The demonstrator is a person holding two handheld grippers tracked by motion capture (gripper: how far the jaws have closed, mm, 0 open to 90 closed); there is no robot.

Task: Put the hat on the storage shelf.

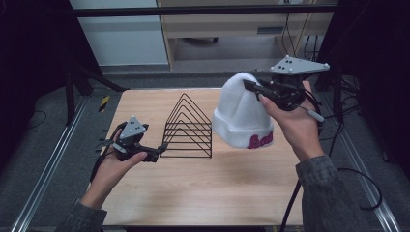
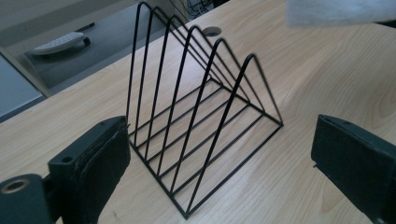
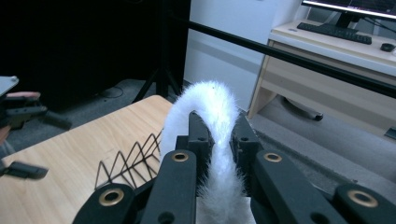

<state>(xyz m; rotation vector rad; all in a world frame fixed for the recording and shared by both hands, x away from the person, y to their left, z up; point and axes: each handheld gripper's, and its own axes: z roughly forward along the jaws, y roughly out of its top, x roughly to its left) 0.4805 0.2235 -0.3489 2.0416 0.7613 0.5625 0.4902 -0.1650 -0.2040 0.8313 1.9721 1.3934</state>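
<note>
The right gripper [image 1: 252, 87] has its jaws clamped on the crown of a white hat [image 1: 240, 113], which hangs above the table [image 1: 193, 193], right of a black wire rack [image 1: 188, 128]. The left gripper [image 1: 162, 147], jaws wide apart and holding nothing, points at the rack's near left corner.

**Soft light on the table, darkness round the edges**

The high view is dim and slightly soft: the wooden table [image 1: 203, 188] catches even overhead light, while the floor beyond both grippers falls into near-black. The white beanie [image 1: 239, 113] in the right gripper [image 1: 255, 88] is the brightest patch, almost washed out. The wire rack [image 1: 187, 128] ahead of the left gripper [image 1: 157, 153] throws only a faint shadow. In the left gripper view the wood glows warm and bends at the edges; the near jaws blur. In the right gripper view the fuzzy fabric between the jaws glares white against a black background.
</note>
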